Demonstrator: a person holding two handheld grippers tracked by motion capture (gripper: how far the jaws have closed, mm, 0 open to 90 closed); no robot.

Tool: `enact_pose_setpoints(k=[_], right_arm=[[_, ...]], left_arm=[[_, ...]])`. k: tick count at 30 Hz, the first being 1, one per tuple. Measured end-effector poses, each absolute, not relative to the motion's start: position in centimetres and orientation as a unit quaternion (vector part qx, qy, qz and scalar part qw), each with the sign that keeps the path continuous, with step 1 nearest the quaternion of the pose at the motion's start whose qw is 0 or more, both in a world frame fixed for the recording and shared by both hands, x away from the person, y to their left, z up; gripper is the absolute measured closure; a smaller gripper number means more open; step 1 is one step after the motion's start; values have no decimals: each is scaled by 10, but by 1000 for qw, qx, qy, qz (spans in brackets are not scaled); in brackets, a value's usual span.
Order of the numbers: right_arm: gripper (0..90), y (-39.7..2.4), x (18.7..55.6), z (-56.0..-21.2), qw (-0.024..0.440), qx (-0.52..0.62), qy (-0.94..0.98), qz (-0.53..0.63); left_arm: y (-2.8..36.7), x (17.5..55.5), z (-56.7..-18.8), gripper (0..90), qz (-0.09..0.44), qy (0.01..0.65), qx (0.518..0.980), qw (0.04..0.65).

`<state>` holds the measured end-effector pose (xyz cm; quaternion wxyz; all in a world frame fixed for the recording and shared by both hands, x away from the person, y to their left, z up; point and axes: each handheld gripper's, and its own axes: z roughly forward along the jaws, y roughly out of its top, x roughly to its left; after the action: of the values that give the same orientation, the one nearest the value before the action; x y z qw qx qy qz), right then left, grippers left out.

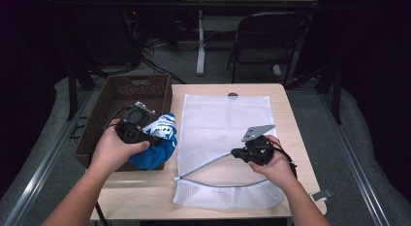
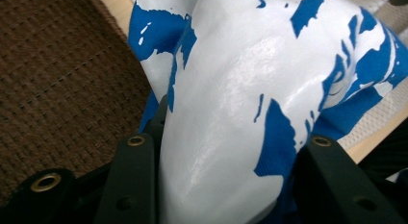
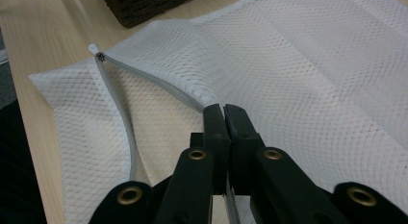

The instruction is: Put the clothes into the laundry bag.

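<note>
A blue and white garment (image 1: 156,157) hangs bunched over the right rim of the brown woven basket (image 1: 121,97). My left gripper (image 1: 156,137) is shut on it, and in the left gripper view the cloth (image 2: 231,89) fills the gap between both jaws of my left gripper (image 2: 228,140). A white mesh laundry bag (image 1: 223,119) lies flat on the table with its zipper (image 3: 144,75) undone near the front. My right gripper (image 1: 236,152) is shut on the upper lip of that opening. In the right gripper view, my right gripper (image 3: 223,111) pinches the mesh (image 3: 312,80), jaws pressed together.
The wooden table (image 1: 291,134) is small, with the basket overhanging its left side. Bare tabletop (image 3: 43,36) runs along the bag's left and front. A folding chair (image 1: 269,39) and a desk leg (image 1: 200,41) stand on the floor beyond the far edge.
</note>
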<state>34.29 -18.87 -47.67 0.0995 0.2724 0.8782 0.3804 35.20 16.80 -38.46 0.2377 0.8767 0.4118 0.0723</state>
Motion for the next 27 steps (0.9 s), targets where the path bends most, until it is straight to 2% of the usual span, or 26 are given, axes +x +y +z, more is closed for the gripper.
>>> enact_pose_setpoints(k=[13, 27], right_arm=[[883, -188, 343, -478, 102, 272, 879, 378], [883, -188, 344, -477, 102, 272, 879, 378]], left_arm=[[142, 326, -398, 578, 63, 370, 890, 258], [115, 313, -430, 578, 39, 344, 902, 259]])
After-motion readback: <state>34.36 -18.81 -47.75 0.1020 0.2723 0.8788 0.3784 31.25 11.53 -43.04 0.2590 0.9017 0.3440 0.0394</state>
